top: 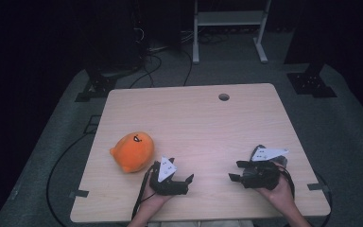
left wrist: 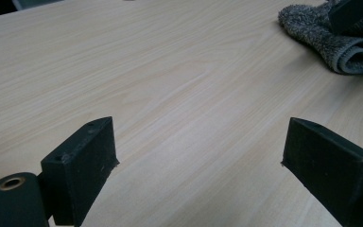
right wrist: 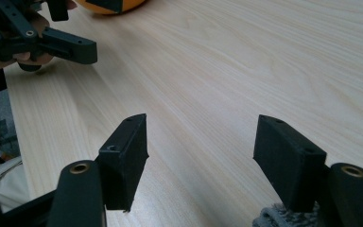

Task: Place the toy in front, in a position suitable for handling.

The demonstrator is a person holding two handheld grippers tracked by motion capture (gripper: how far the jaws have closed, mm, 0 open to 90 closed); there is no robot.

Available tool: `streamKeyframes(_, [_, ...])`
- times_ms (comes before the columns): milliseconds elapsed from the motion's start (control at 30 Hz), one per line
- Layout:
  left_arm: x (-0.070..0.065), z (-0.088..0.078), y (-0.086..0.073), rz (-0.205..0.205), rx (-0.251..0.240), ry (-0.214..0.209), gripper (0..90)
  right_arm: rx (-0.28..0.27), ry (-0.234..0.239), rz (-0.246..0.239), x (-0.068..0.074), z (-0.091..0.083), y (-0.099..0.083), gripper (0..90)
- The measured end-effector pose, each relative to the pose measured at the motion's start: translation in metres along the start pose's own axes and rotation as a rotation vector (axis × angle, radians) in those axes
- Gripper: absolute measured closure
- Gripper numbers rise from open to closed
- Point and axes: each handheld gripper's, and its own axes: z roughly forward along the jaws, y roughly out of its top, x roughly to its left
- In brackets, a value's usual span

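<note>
Two hand-held grippers are seen resting low over a light wooden table (top: 203,118), each held by a hand at the near edge. The left gripper (top: 182,182) is shown with its jaws spread apart and nothing between them; bare tabletop lies in the gap in the left gripper view. An orange plush toy (top: 132,151) with a small dark face mark is set just behind and outside that gripper's jaws, close to its grey plate but not seen to touch it. The right gripper (top: 236,171) is likewise held with jaws wide apart and empty, pointed across the table toward the left gripper. A grey knitted cloth (left wrist: 340,40) is seen beside the right gripper, lying on the wood below its jaws.
</note>
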Motion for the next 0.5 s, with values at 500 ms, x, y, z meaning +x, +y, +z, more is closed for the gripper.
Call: streamKeyframes(500, [0.020, -0.028, 0.029, -0.029, -0.134, 0.005, 11.4, 0.017, -0.021, -0.002, -0.001, 0.003, -0.001, 34.3])
